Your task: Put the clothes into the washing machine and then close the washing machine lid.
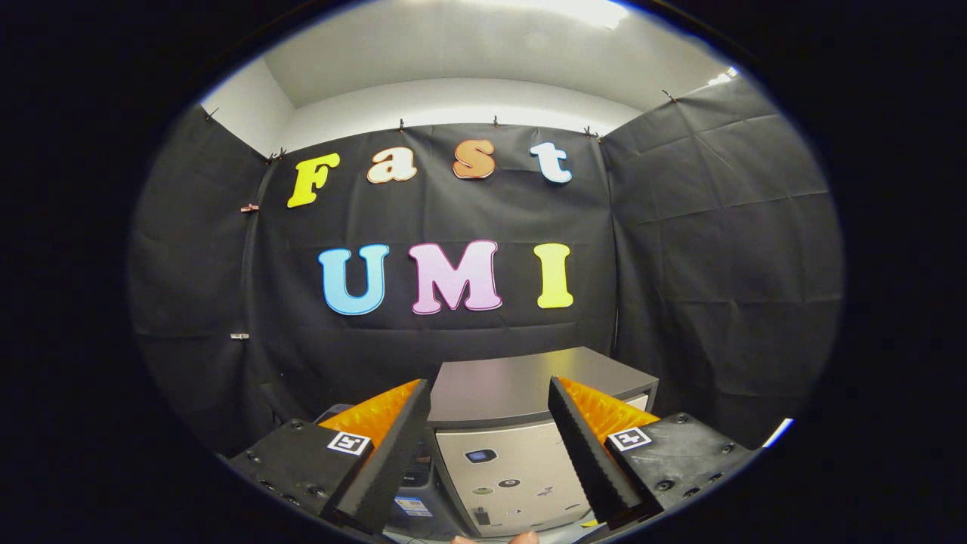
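Black cloth (483, 219) hangs on three sides of the booth, creased and pinned by small clips along its top edge. Above it show a pale wall (453, 102) and a white ceiling with a bright light. The floor or table below is hidden by the gripper, so I cannot say what the machine stands on.

The washing machine (506, 461) is just ahead of the fingers and partly between them, close to the back cloth. It is a box with a dark grey flat top — the lid (514, 385) lies down, closed — and a lighter front panel with some small stickers and marks, too small to read. No clothes are visible.

The gripper (487, 453) is wide open: its two fingers stand well apart and hold nothing.
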A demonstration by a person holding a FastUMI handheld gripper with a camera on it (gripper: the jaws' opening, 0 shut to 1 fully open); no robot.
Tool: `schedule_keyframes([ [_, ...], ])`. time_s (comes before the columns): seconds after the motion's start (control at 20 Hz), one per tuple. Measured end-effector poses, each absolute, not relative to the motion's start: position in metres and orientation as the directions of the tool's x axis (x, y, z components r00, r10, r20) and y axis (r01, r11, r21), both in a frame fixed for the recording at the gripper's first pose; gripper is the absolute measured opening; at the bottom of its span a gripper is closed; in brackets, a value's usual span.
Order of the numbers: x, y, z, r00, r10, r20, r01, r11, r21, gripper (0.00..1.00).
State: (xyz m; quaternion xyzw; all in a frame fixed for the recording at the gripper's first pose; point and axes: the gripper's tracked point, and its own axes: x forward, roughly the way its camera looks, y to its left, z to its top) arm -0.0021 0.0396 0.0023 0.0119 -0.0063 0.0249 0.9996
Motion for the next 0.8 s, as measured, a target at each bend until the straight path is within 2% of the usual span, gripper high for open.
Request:
schedule_keyframes([
  [0.8,-0.001,0.059,-0.009,0.997,0.080,-0.008,-0.080,0.997,0.002,0.98],
])
